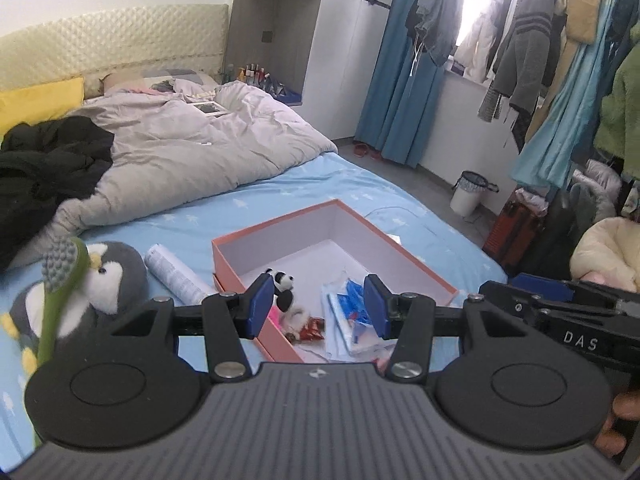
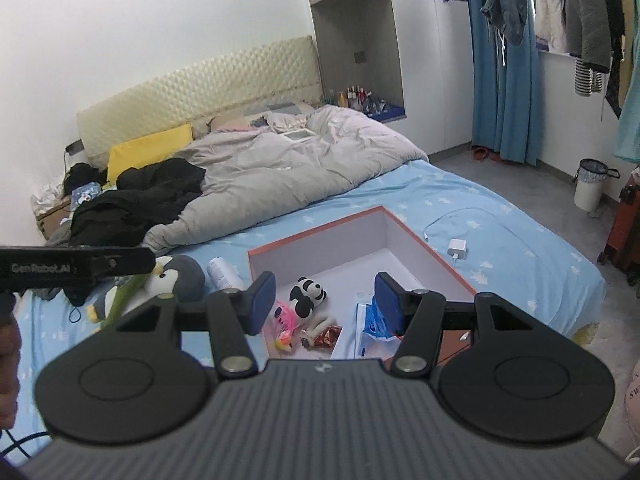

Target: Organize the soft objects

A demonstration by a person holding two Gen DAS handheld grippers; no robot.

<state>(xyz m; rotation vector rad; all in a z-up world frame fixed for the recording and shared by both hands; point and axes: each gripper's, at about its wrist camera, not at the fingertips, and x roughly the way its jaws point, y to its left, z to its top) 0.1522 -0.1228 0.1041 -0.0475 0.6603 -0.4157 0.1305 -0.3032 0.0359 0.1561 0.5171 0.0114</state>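
Observation:
An orange box (image 1: 420, 264) (image 2: 424, 236) with a white inside lies open on the blue bed sheet. In it lie a small panda plush (image 1: 283, 286) (image 2: 308, 294), a pink soft toy (image 2: 283, 318), a red snack packet (image 2: 326, 336) and a blue-and-white packet (image 1: 352, 312) (image 2: 370, 326). A grey penguin plush (image 1: 108, 276) (image 2: 176, 276) with a green stalk toy (image 1: 60, 292) lies left of the box. My left gripper (image 1: 318, 306) is open and empty above the box's near end. My right gripper (image 2: 324, 302) is open and empty over the box.
A white roll (image 1: 176, 272) lies between penguin and box. A grey duvet (image 1: 192, 148) and black clothes (image 1: 48, 168) cover the far bed. A white charger (image 2: 457, 248) lies right of the box. A bin (image 2: 590, 184), a red suitcase and hanging clothes stand at right.

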